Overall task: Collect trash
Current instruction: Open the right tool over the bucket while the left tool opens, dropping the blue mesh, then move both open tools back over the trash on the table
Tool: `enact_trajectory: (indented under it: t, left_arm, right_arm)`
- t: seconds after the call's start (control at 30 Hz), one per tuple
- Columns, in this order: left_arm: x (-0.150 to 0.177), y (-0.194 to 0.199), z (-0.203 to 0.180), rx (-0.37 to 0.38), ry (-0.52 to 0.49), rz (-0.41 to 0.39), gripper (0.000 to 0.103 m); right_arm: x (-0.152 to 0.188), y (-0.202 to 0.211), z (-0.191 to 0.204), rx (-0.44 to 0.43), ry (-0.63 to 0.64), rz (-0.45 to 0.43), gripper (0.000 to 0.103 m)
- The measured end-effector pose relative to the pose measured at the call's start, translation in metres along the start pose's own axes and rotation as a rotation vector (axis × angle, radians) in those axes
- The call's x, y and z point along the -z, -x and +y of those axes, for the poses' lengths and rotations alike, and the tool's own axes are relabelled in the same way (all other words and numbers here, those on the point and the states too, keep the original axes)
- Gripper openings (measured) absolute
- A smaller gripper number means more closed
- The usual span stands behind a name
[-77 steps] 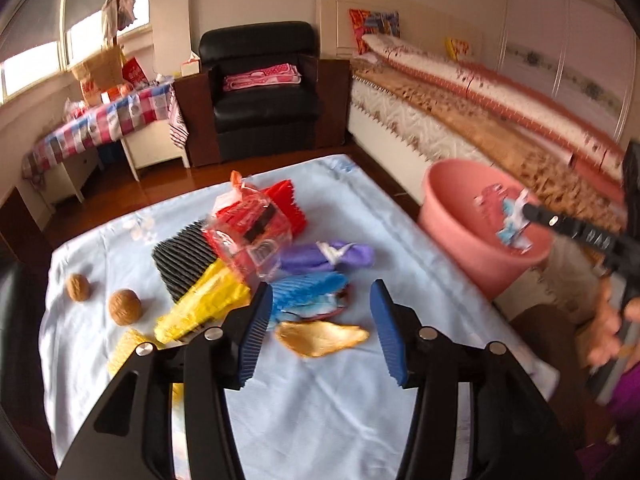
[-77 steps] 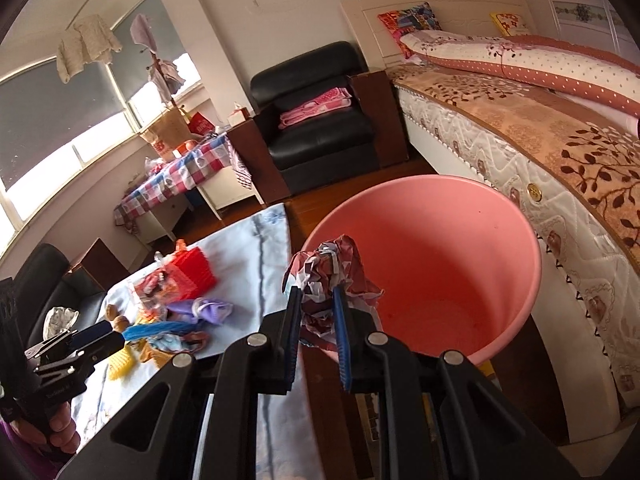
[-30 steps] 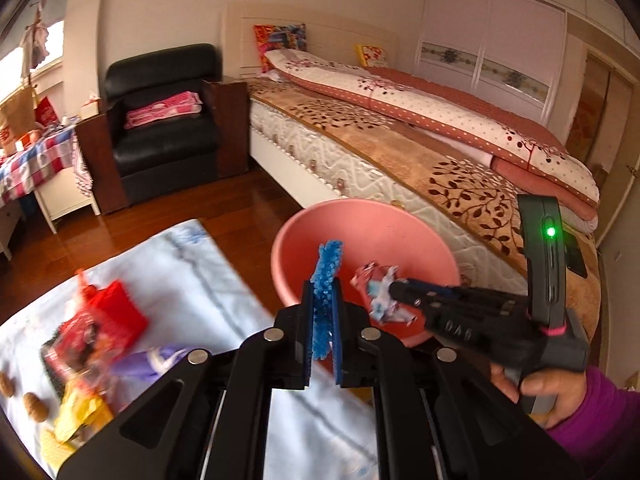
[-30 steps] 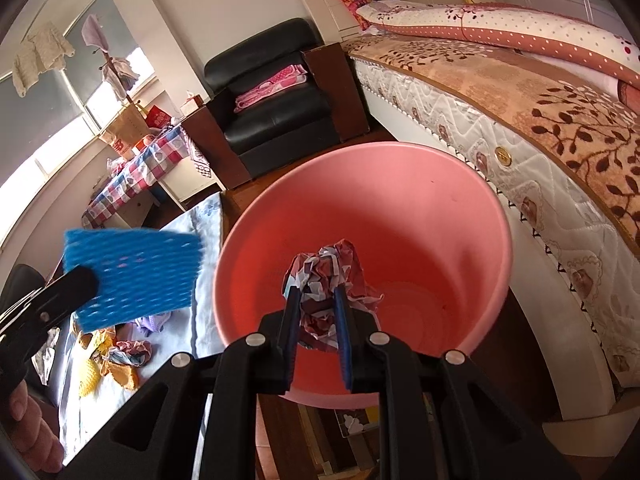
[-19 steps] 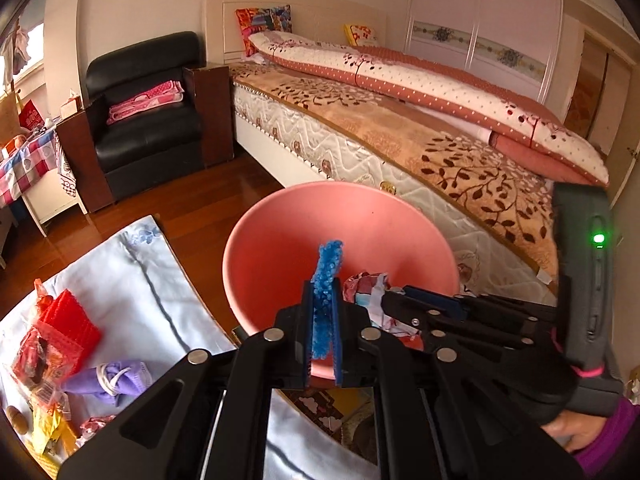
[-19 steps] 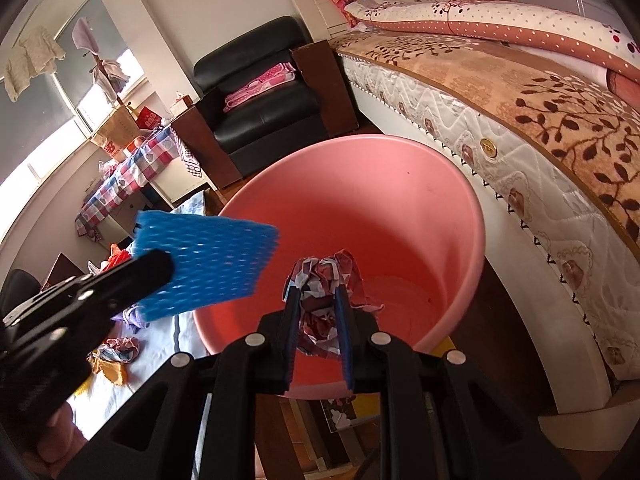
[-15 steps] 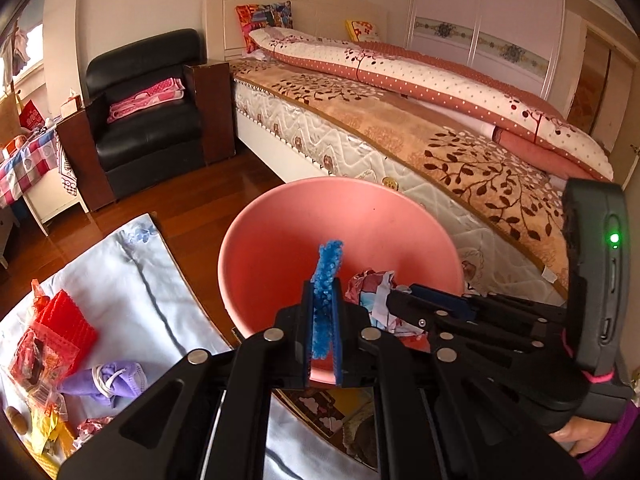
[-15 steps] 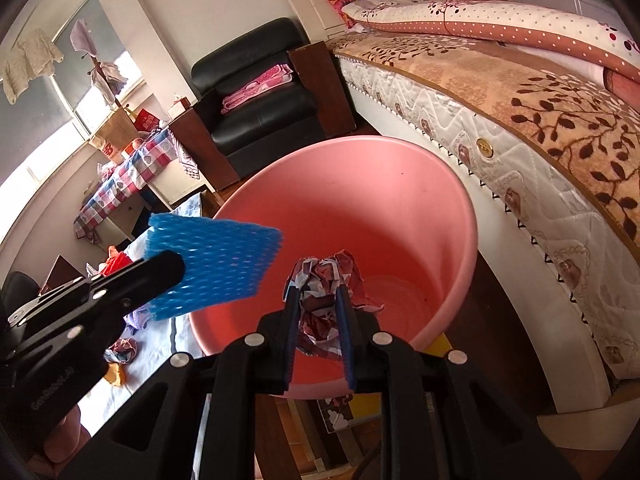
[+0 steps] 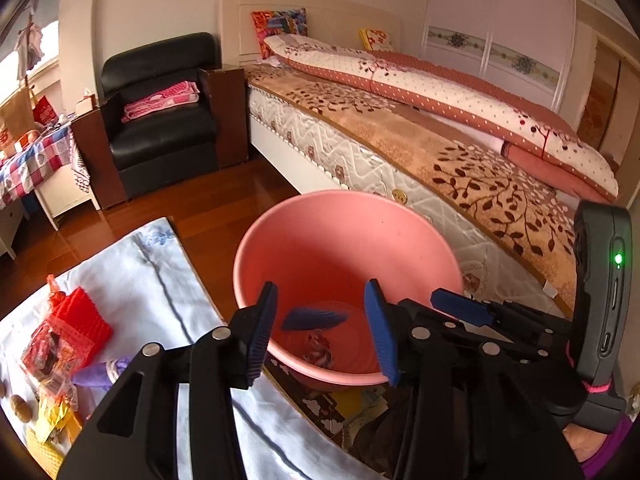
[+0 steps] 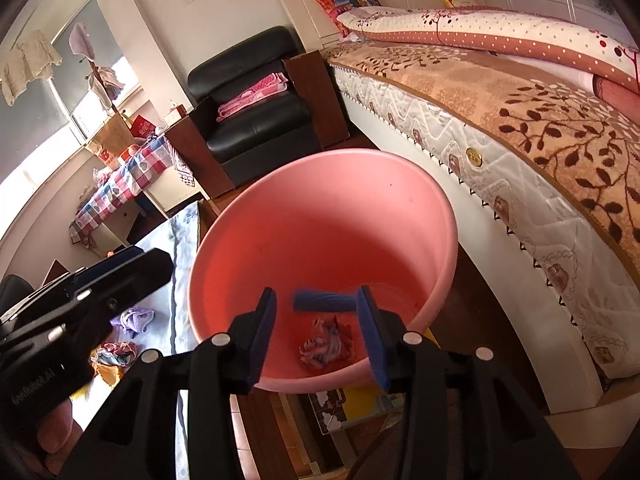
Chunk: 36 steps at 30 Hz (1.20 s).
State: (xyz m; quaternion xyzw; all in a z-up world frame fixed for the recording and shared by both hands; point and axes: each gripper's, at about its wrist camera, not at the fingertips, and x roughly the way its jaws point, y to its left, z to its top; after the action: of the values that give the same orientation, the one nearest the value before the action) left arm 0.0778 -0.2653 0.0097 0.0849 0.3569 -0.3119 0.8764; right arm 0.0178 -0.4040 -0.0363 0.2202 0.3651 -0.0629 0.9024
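Both the left gripper [image 9: 324, 328] and right gripper [image 10: 318, 336] have empty jaws opening above the pink basin [image 10: 420, 208], where the blue foam net [image 10: 322, 301] and crumpled wrapper [image 10: 326, 345] lie at frame centre.

Black left gripper [image 9: 322, 328] with blue ribbed pads, silver screws.

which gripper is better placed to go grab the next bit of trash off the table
Probably the left gripper: its jaws are opening with nothing between them, and the table with the purple wrapper lies on its side. The right gripper sits over the pink basin.
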Motion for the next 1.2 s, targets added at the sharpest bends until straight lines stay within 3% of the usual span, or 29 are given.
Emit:
enact_trajectory:
  t: [0.37,0.9,1.2]
  left_arm:
    - [0.010,0.042,0.023,-0.111,0.051,-0.075,0.045]
    - [0.049,0.100,0.092,-0.246,0.214,-0.113,0.045]
    - [0.075,0.117,0.131,-0.302,0.289,-0.100,0.045]
  right_arm:
    - [0.009,0.035,0.046,-0.039,0.135,-0.124,0.046]
    - [0.041,0.052,0.136,-0.152,0.251,-0.135,0.046]
    - [0.055,0.043,0.185,-0.197,0.342,-0.089,0.046]
